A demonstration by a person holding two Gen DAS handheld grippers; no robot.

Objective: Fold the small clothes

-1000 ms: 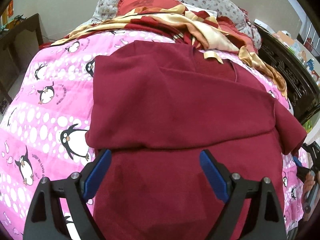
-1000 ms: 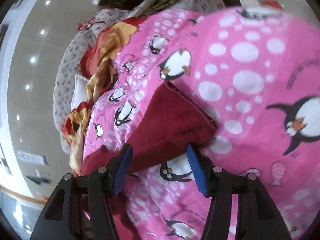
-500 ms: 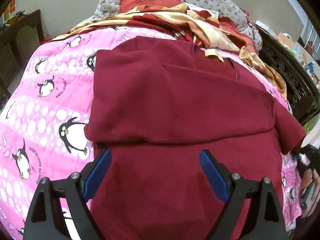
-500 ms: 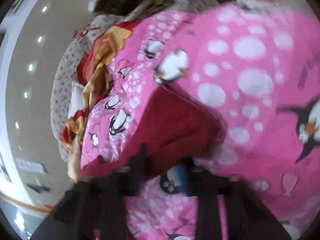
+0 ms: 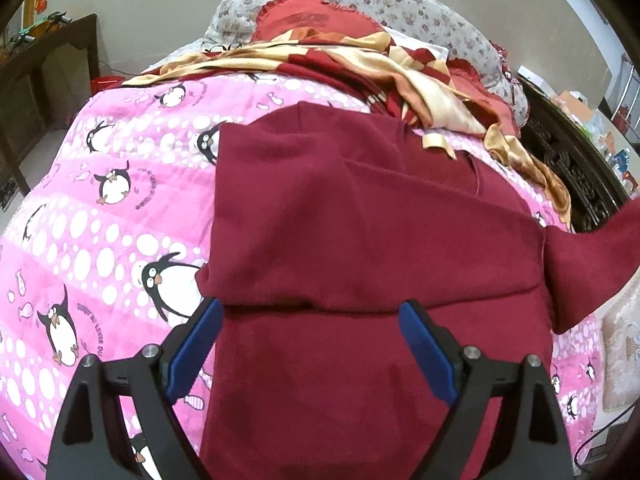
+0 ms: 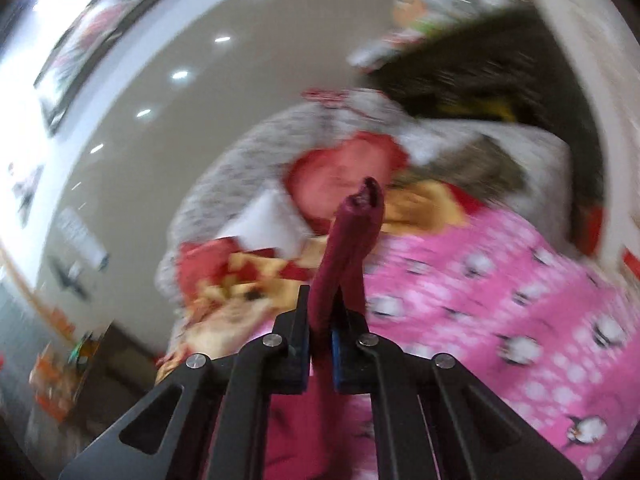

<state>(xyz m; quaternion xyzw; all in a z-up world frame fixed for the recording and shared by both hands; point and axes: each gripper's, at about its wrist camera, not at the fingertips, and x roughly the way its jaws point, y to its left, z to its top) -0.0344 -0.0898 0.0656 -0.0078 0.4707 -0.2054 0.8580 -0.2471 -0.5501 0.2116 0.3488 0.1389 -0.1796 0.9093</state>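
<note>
Left tongs: released, jaws wide apart, hovering low over the near part of the dark red garment; blue pads on either side of the cloth, whether touching it cannot be told.

Garment lies spread on the pink penguin-print blanket covering the bed, a fold edge running left to right just beyond the left tongs' tips. Its right-hand portion, a sleeve, rises off the bed toward the right edge of the view.

Right tongs: clenched on a bunched strip of the same dark red cloth, which stands up between the jaws and ends in a crumpled tip. Right view heavily blurred.

Far end of bed: floral grey pillow, red cushion, and a rumpled red-and-cream checked cloth lying across the blanket, its near edge touching the garment's far side. Dark carved footboard at right.
</note>
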